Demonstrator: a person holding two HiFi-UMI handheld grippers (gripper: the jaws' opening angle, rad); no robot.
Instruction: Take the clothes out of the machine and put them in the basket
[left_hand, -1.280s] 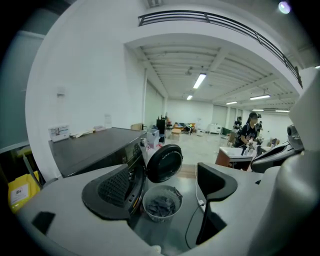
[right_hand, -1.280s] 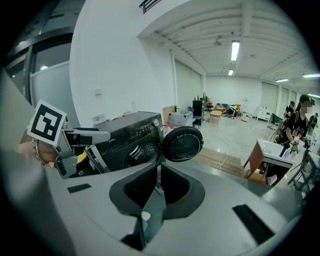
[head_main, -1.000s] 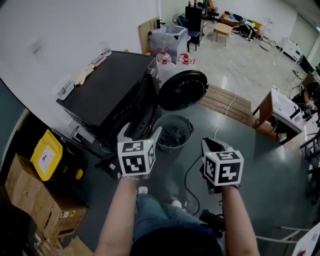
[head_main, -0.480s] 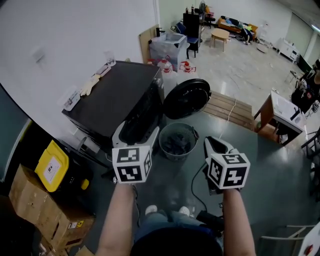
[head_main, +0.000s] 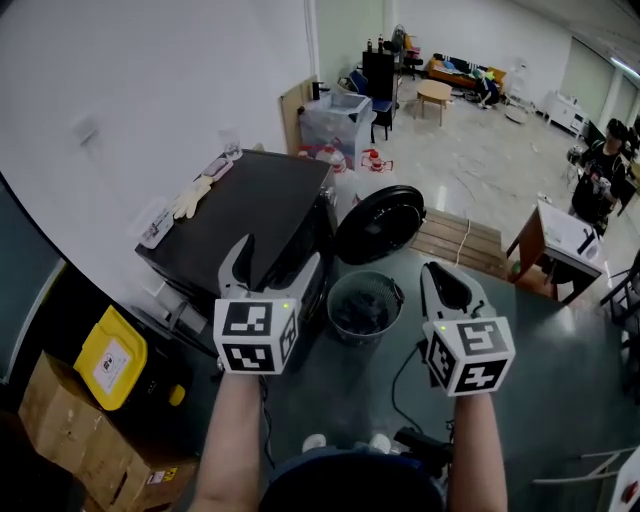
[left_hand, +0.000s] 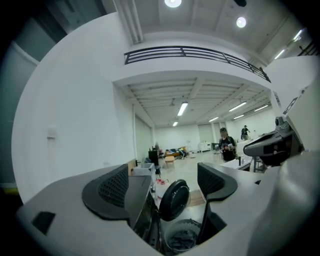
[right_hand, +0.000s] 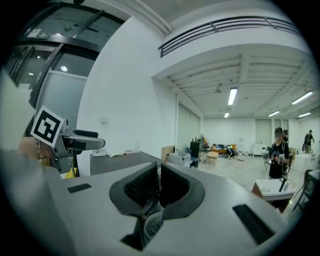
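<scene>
- Black front-loading washing machine (head_main: 255, 215): round dark door (head_main: 378, 222) swung open; drum interior not visible.
- Grey round mesh basket (head_main: 338, 296): stands on the dark floor (head_main: 330, 378) at the machine's front corner, below the door. It holds dark clothes (head_main: 362, 310).
- Left gripper (head_main: 280, 258): jaws apart, nothing between them.
- Right gripper (head_main: 440, 272): jaws together, nothing held.
- Progress, judged: the transfer looks finished or nearly so. Whether garments remain inside the machine cannot be told.

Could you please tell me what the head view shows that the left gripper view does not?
Only the head view shows the cardboard boxes, the pale gloves on the machine and the person's forearms. Only the left gripper view shows the ceiling lights and balcony railing. Both show the machine's open round door, the basket of dark clothes and the open left tool.
</scene>
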